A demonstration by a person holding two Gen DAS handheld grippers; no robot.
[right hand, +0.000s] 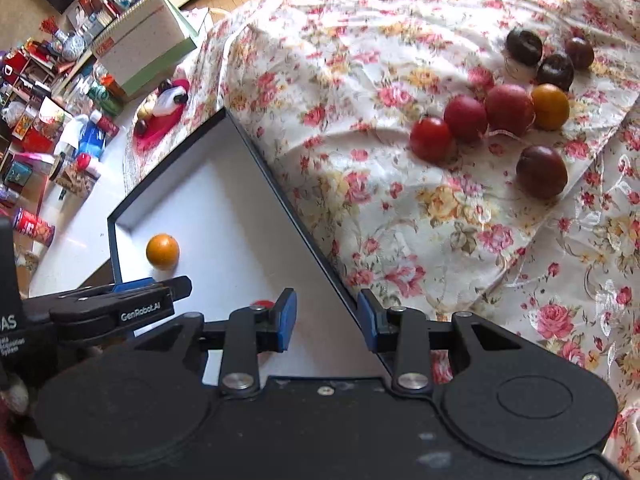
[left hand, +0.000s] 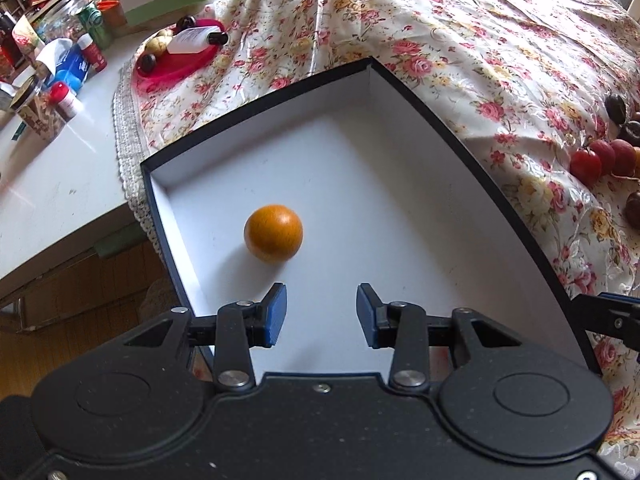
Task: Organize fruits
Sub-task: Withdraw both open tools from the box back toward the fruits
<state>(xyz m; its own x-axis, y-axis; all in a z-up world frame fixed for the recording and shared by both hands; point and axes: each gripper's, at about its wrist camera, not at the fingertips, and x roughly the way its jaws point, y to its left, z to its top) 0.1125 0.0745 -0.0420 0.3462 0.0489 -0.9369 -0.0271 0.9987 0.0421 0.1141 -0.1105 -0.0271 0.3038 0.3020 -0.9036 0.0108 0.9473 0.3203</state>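
The left gripper [left hand: 321, 314] hangs with its blue-padded fingers [left hand: 276, 316] spread apart and nothing between them, poised over the white floor of a shallow box [left hand: 460, 136] with dark outer walls. Just beyond the left fingertip, toward 11 o'clock in the left wrist view, a single orange fruit [left hand: 273, 233] rests on the box floor, apart from the pads and near the box's left wall. The right gripper [right hand: 327, 322] is likewise released and empty — its left pad sits over the box interior and its right pad lies outside the box's right wall, so the wall edge passes through the gap. In the right wrist view the same orange fruit shows at 10 o'clock from the fingers, and the left gripper's arm crosses the frame at 9 o'clock. Out at 1 o'clock, well apart from the box, loose fruit lies on the floral tablecloth [right hand: 360, 60]: three red fruits [right hand: 466, 118] in a touching row, an orange one [right hand: 550, 107] touching the row's right end, three dark plum-coloured ones [right hand: 555, 71] behind, and another dark one [right hand: 541, 171] set nearer. Far off at 10 o'clock — beyond the box — a red plate [left hand: 180, 66] holds a white bottle [left hand: 192, 40] and small items too small to identify, beside a cluttered white counter [left hand: 52, 184].
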